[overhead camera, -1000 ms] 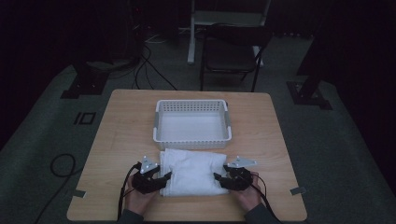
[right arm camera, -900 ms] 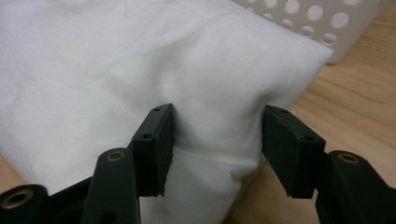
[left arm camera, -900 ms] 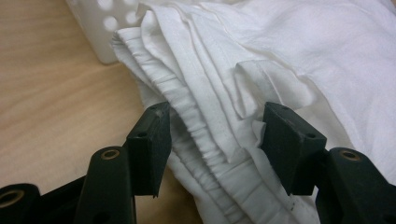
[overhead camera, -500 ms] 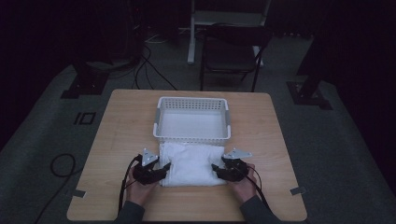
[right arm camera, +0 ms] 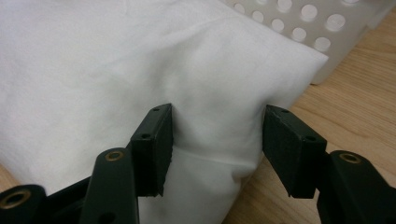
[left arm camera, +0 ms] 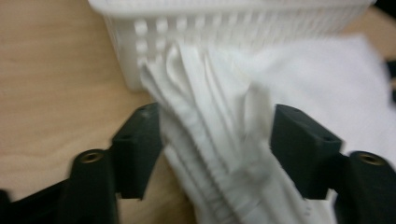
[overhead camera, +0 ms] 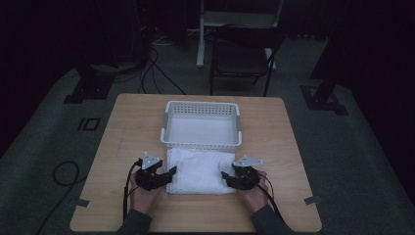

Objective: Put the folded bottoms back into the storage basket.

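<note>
A folded white cloth point(overhead camera: 198, 169) lies on the wooden table point(overhead camera: 125, 132), its far edge against the front wall of a white perforated basket point(overhead camera: 238, 125). My left gripper point(overhead camera: 170, 173) is at the cloth's left edge. In the left gripper view it point(left arm camera: 217, 149) stands open, with the stacked folds of the cloth point(left arm camera: 219, 116) between its jaws and the basket point(left arm camera: 140, 42) just beyond. My right gripper point(overhead camera: 226, 175) is at the cloth's right edge. In its own view it point(right arm camera: 217, 140) is open astride a corner of the cloth point(right arm camera: 140, 56).
The basket interior looks empty. Bare table lies left and right of the basket and in front of the cloth. Beyond the table a chair point(overhead camera: 242, 54) stands on the dark floor, with cables point(overhead camera: 161, 73) and stand feet point(overhead camera: 80, 93) around it.
Both grippers and the cloth between them have slid away from the person, bringing the cloth's far edge up against the basket.
</note>
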